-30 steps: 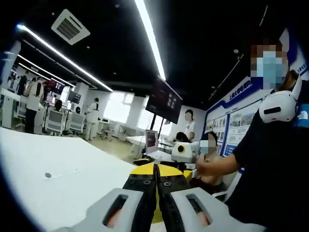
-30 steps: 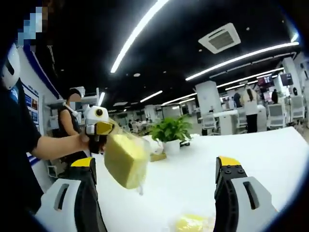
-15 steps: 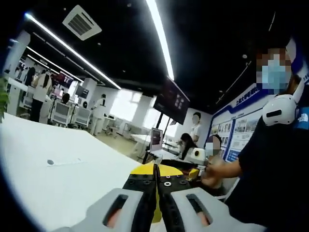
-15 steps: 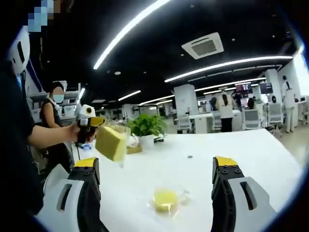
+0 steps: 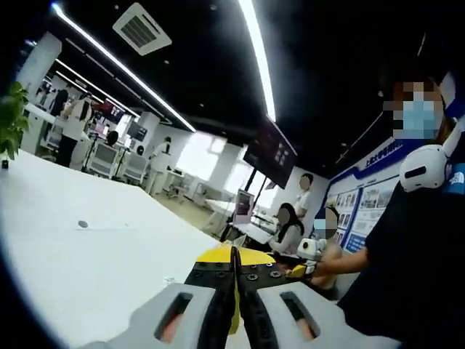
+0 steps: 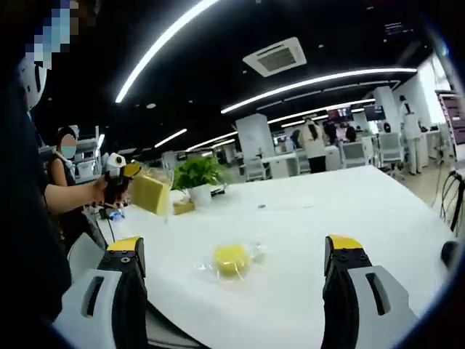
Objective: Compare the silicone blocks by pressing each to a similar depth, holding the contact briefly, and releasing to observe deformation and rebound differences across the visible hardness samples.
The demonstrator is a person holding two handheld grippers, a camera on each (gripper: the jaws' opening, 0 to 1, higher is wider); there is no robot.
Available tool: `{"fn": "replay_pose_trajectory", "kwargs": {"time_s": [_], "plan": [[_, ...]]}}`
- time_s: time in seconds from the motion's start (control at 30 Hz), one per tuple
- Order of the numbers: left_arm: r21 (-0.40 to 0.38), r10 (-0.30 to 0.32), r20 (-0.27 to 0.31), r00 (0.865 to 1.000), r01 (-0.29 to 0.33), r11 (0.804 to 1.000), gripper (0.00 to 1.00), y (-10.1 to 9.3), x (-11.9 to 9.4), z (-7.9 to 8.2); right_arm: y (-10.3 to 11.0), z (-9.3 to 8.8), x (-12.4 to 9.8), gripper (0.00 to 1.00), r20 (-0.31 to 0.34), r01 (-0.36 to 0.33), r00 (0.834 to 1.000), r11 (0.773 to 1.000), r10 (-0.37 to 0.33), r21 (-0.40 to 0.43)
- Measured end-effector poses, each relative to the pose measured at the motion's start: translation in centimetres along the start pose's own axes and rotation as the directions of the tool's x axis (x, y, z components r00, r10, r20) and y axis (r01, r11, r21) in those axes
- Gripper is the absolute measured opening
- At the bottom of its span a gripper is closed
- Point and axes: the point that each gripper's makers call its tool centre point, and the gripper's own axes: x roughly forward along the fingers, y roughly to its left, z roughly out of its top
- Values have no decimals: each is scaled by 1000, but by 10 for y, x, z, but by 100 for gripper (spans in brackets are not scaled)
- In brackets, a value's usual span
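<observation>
Left gripper: we are clamping a yellow block aloft.
Right gripper: we are holding it spread wide above the round sample.

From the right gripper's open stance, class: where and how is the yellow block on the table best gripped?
Probably across its two sides, coming straight ahead and down. The yellow block lies flat and low in clear wrap on the white table, roughly centred ahead of the right gripper, whose jaws stand wide open on either side. Its exact shape is blurred.
</observation>
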Motion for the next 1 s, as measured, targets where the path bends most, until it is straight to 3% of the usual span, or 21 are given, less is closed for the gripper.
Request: {"fn": "replay_pose_trajectory", "kwargs": {"time_s": [0.13, 0.27, 0.37, 0.57, 0.7, 0.77, 0.8, 0.87, 0.93, 1.0], "plan": [[-18, 27, 8, 1000, -27, 999, 0, 5, -4, -6, 0, -9, -4, 96, -53, 8, 999, 996, -12, -88], [-57, 71, 43, 997, -69, 996, 0, 14, -9, -8, -6, -23, -12, 96, -103, 29, 994, 997, -36, -76], [-148, 114, 55, 992, -105, 983, 0, 25, -16, -17, -12, -35, -21, 94, -135, 51, 989, 996, -60, -70], [-199, 187, 16, 982, -180, 963, 0, 44, -23, -38, -7, -57, -30, 93, -214, 33, 976, 999, -38, -24], [-264, 226, -24, 974, -224, 938, 0, 56, -26, -56, 0, -62, -32, 92, -237, 4, 971, 1000, -3, 3], [-319, 269, -54, 962, -271, 908, 0, 66, -28, -68, 2, -64, -32, 90, -251, -2, 968, 1000, 4, 10], [-315, 264, -66, 962, -272, 909, 0, 67, -28, -72, 2, -65, -32, 89, -258, -2, 966, 1000, 5, 11], [-353, 288, -90, 954, -300, 886, 0, 73, -29, -83, 1, -65, -33, 89, -258, 4, 966, 1000, -4, 1], [-367, 294, -92, 951, -307, 878, 0, 77, -28, -89, 0, -62, -33, 89, -247, 9, 969, 1000, -8, 3], [-398, 318, -96, 943, -330, 856, 0, 84, -29, -95, 0, -61, -33, 88, -250, 10, 968, 1000, -10, 0]]}}
